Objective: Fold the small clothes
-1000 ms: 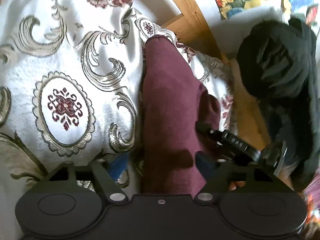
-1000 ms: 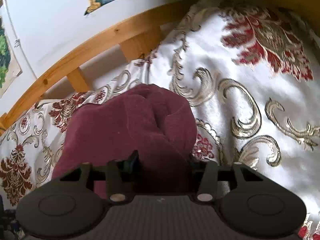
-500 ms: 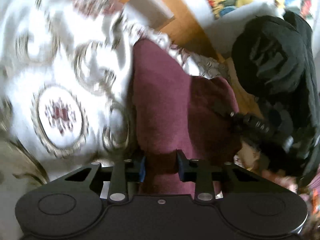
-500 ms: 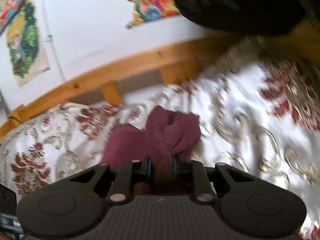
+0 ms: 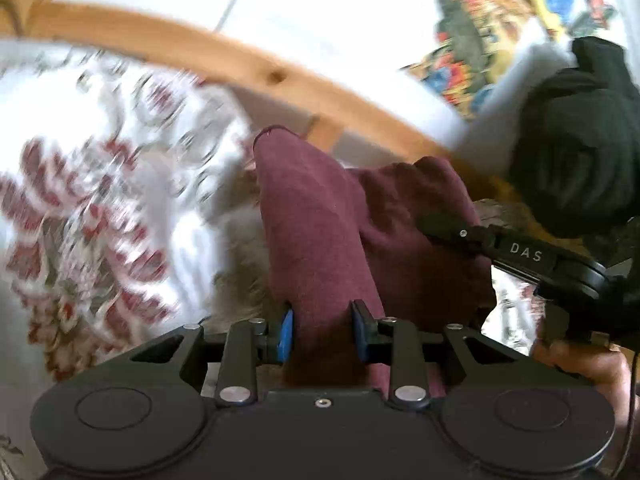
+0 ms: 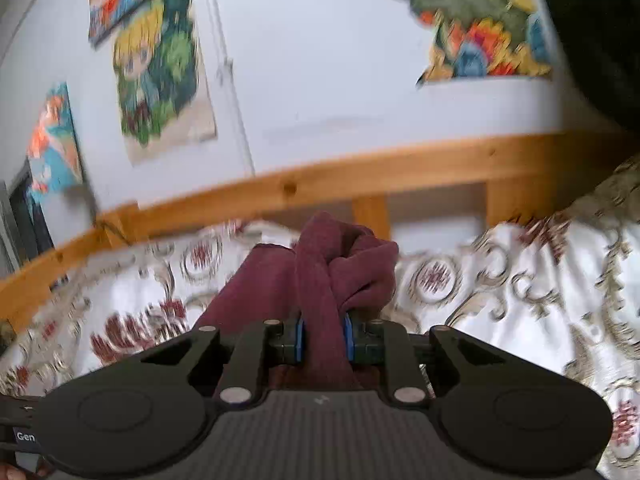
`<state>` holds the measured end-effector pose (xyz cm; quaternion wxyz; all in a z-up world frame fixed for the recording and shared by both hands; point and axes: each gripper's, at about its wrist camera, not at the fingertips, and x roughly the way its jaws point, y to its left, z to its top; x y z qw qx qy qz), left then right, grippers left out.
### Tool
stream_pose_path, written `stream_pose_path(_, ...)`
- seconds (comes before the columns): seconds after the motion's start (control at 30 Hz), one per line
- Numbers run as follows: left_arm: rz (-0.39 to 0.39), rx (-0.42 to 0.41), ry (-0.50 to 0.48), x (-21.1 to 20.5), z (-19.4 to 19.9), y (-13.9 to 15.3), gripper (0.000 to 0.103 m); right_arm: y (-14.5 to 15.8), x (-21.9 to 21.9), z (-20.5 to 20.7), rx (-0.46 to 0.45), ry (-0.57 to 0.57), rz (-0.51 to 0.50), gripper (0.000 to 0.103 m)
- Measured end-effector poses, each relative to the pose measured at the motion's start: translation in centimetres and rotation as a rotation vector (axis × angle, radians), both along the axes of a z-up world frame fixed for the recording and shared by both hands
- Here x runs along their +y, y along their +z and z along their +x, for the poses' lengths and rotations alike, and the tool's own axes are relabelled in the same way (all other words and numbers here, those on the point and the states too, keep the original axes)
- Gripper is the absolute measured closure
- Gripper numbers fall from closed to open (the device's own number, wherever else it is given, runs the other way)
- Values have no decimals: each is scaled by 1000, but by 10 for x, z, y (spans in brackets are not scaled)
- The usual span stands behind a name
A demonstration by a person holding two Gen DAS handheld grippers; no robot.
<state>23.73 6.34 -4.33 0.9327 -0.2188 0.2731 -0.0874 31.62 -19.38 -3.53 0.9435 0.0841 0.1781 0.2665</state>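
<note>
A small maroon garment point(image 5: 320, 232) hangs lifted above the white bedspread with red and gold flowers point(image 5: 100, 208). My left gripper point(image 5: 322, 330) is shut on one bunched edge of it, blue pads pressing the cloth from both sides. In the left wrist view the other gripper point(image 5: 496, 248) comes in from the right, held by a hand point(image 5: 580, 364), and reaches into the same cloth. In the right wrist view my right gripper point(image 6: 324, 338) is shut on a twisted fold of the maroon garment point(image 6: 332, 264), which rises in front of the fingers.
A wooden bed rail point(image 6: 400, 172) runs behind the bedspread point(image 6: 520, 280), with a white wall and colourful posters point(image 6: 160, 68) above. A person's black sleeve point(image 5: 580, 140) fills the right of the left wrist view.
Both grippers went from open around the maroon cloth to shut on it, then lifted it off the bedspread. Both views tilted up, bringing the rail and wall into sight.
</note>
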Motion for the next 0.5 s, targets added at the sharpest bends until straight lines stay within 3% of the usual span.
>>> stream_pose_path(0.13, -61, 96, 43, 13, 9, -29, 71, -25, 13, 19, 73, -37, -57, 82)
stream_pose_path(0.23, -68, 102, 44, 18, 11, -31, 66, -34, 0, 28, 114, -99, -37, 78)
stream_pose_path(0.3, -62, 117, 46, 16, 13, -32, 61, -38, -11, 33, 152, -129, -12, 71)
stream_pose_path(0.37, -62, 134, 47, 13, 17, -33, 58, -41, -17, 32, 154, -177, -21, 57)
stream_pose_path(0.5, -39, 191, 56, 6, 19, -34, 31, -43, -26, 18, 118, -233, -78, 46)
